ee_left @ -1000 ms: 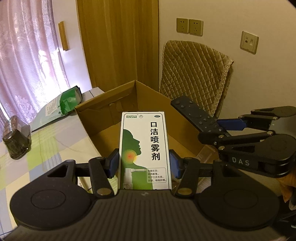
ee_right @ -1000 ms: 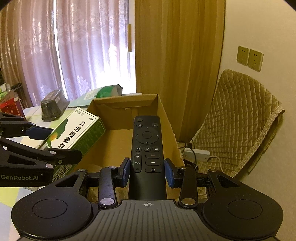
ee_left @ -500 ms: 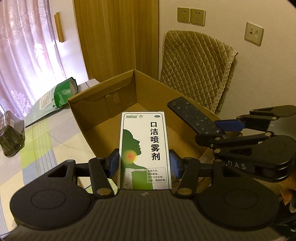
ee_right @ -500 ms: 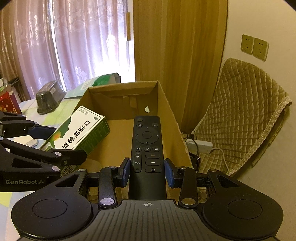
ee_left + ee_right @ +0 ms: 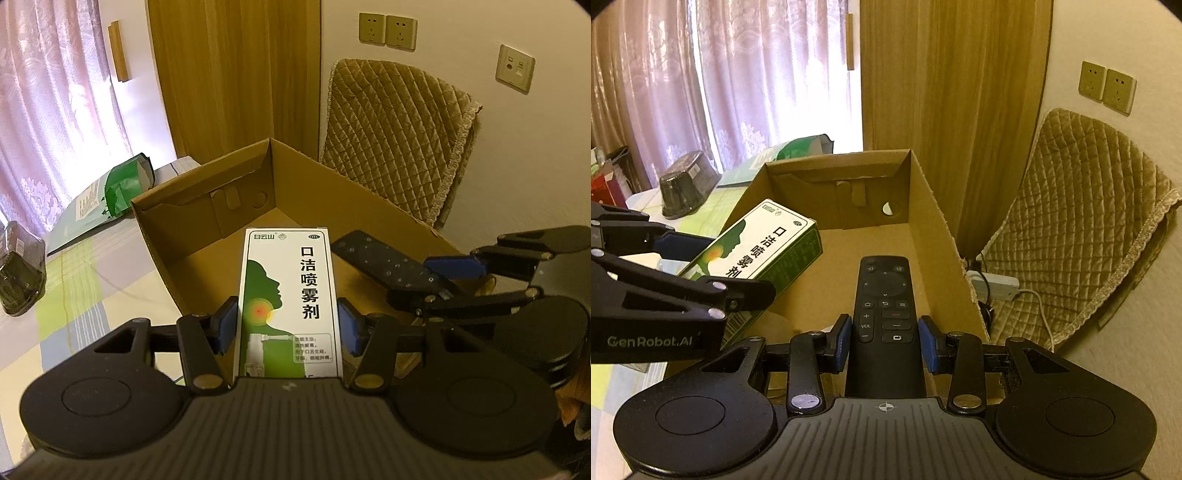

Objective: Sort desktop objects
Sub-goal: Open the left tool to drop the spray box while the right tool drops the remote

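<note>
Dim warm room; backlit curtain (image 5: 713,92) glare; fisheye-warped edges

Green-white spray box (image 5: 289,299) and black remote (image 5: 885,317) held over open cardboard box (image 5: 934,218).

cardboard box (image 5: 369,199): matt brown corrugated card, rough torn edge
spray carton (image 5: 290,295): smooth printed paperboard, slight sheen
remote (image 5: 884,295): matt black plastic
fingers (image 5: 840,341): blue rubbery pads on black plastic
chair cover (image 5: 1082,221): quilted tan cloth
table (image 5: 74,295): checked cloth
</note>
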`<act>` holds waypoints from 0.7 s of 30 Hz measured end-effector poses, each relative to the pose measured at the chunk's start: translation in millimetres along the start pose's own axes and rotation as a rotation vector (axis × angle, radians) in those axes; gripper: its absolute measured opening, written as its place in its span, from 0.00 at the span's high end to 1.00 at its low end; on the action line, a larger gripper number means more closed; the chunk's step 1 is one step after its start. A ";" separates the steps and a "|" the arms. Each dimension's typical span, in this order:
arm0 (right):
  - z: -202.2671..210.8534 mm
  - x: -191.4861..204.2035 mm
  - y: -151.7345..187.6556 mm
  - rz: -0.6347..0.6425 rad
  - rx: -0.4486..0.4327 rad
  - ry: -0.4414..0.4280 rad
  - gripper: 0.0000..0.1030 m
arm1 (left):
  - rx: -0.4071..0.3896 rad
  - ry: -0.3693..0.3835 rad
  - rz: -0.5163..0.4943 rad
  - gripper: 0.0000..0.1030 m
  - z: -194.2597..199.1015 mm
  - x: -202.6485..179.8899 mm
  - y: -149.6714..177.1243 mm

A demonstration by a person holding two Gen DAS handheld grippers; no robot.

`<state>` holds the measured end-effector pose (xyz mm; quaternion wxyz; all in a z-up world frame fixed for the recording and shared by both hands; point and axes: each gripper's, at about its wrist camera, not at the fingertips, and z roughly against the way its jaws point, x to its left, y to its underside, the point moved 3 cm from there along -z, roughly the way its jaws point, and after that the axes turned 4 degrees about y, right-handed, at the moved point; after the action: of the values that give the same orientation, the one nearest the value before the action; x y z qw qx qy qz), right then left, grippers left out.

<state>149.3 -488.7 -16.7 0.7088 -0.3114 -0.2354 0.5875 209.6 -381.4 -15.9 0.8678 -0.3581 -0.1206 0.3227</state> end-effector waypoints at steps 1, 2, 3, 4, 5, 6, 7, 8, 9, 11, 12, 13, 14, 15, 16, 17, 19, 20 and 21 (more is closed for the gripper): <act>-1.0 -0.1 0.0 0.000 0.001 -0.001 0.63 | -0.001 0.002 0.003 0.51 -0.8 0.0 -0.7; -1.6 -0.1 -0.1 0.000 0.001 -0.001 0.63 | -0.008 0.004 0.003 0.51 -0.6 -0.3 -1.4; -2.2 -0.2 -0.2 0.001 0.001 -0.001 0.63 | -0.018 0.007 0.002 0.51 0.0 -0.8 -2.2; -2.6 -0.3 -0.4 0.001 0.001 -0.001 0.63 | -0.023 0.008 -0.002 0.50 0.3 -1.3 -3.2; -3.0 -0.4 -0.6 0.002 0.001 -0.001 0.63 | -0.023 0.008 -0.004 0.50 0.2 -1.4 -4.3; -3.5 -0.5 -0.6 0.003 0.001 0.000 0.63 | -0.025 0.005 -0.006 0.50 0.6 -1.0 -4.9; -3.8 -0.6 -0.7 0.003 0.001 -0.001 0.63 | -0.027 0.001 -0.008 0.50 1.3 -0.5 -5.4; -4.2 -0.8 -0.7 0.003 0.001 0.000 0.63 | -0.030 -0.003 -0.007 0.50 2.8 0.8 -5.7; -4.5 -1.2 -0.8 0.003 0.001 0.000 0.63 | -0.034 -0.006 -0.005 0.50 4.6 2.5 -5.8; -4.7 -1.6 -0.9 0.004 0.001 0.001 0.63 | -0.042 -0.016 0.004 0.50 9.3 7.3 -5.0; -4.9 -1.4 -0.8 0.004 0.002 0.001 0.63 | -0.045 -0.021 0.008 0.50 11.7 9.6 -4.5; -5.1 -0.9 -0.8 0.005 0.002 0.001 0.63 | -0.050 -0.027 0.012 0.50 14.5 12.3 -3.8; -5.4 -0.4 -0.8 0.005 0.002 0.001 0.63 | -0.053 -0.033 0.017 0.50 17.2 15.2 -2.8; -6.0 0.0 -0.9 0.006 0.003 0.001 0.63 | -0.055 -0.038 0.022 0.49 19.9 18.2 -1.6; -6.9 0.7 -1.1 0.007 0.004 0.001 0.63 | -0.058 -0.044 0.027 0.48 22.6 21.2 -0.5; -8.1 1.6 -1.3 0.009 0.004 0.001 0.63 | -0.060 -0.049 0.031 0.48 25.2 24.3 1.0; -10.5 3.5 -1.8 0.012 0.006 0.000 0.63 | -0.060 -0.058 0.041 0.48 29.2 30.0 4.2; -11.7 4.6 -2.1 0.014 0.007 -0.001 0.63 | -0.061 -0.063 0.046 0.48 31.1 33.0 6.0; -13.1 6.3 -2.6 0.017 0.007 -0.002 0.63 | -0.063 -0.067 0.054 0.48 33.1 36.3 7.7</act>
<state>161.5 -484.9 -24.2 0.7048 -0.3103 -0.2314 0.5945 219.0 -335.8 1.5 0.8426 -0.3771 -0.1501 0.3539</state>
